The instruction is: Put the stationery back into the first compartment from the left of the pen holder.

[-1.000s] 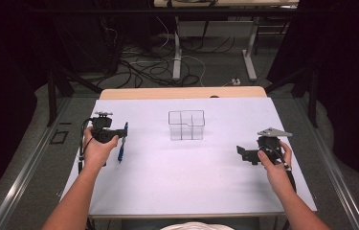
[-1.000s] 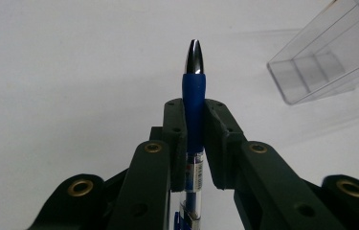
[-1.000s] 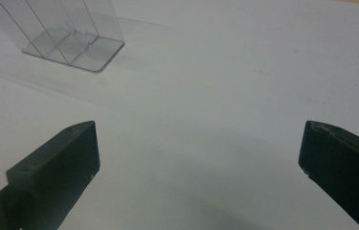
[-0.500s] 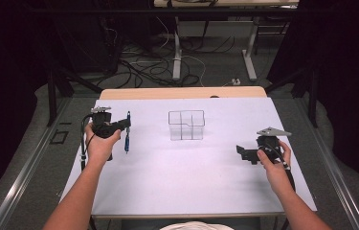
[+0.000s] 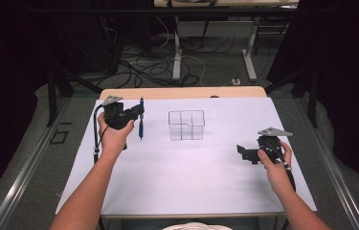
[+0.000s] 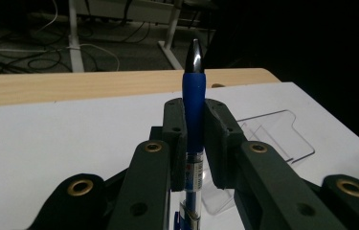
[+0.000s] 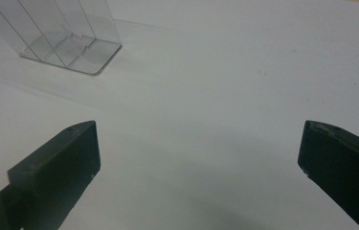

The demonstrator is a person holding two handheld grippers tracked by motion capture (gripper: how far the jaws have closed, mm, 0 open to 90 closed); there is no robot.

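Note:
My left gripper (image 5: 138, 113) is shut on a blue pen (image 5: 141, 122), which hangs upright above the white table, left of a clear plastic organiser (image 5: 186, 125). In the left gripper view the pen (image 6: 194, 110) stands clamped between the two jaws of that gripper (image 6: 194, 139), silver tip up, with the organiser (image 6: 273, 136) lying beyond to the right. My right gripper (image 5: 242, 152) rests low over the table at the right, open, with nothing between its jaws. Its own view shows that gripper (image 7: 198, 153) with the jaws wide apart over bare white surface, the organiser (image 7: 62, 33) at upper left.
The white sheet (image 5: 186, 172) covers the table, with a wooden strip (image 5: 182, 92) along its far edge. Beyond the table, cables (image 5: 134, 72) and desk legs (image 5: 177, 52) lie on a dark floor. Metal rails (image 5: 28, 163) run along both sides.
My left hand has lifted the pen and carried it away from me, turning it more upright. The right hand has stayed where it was.

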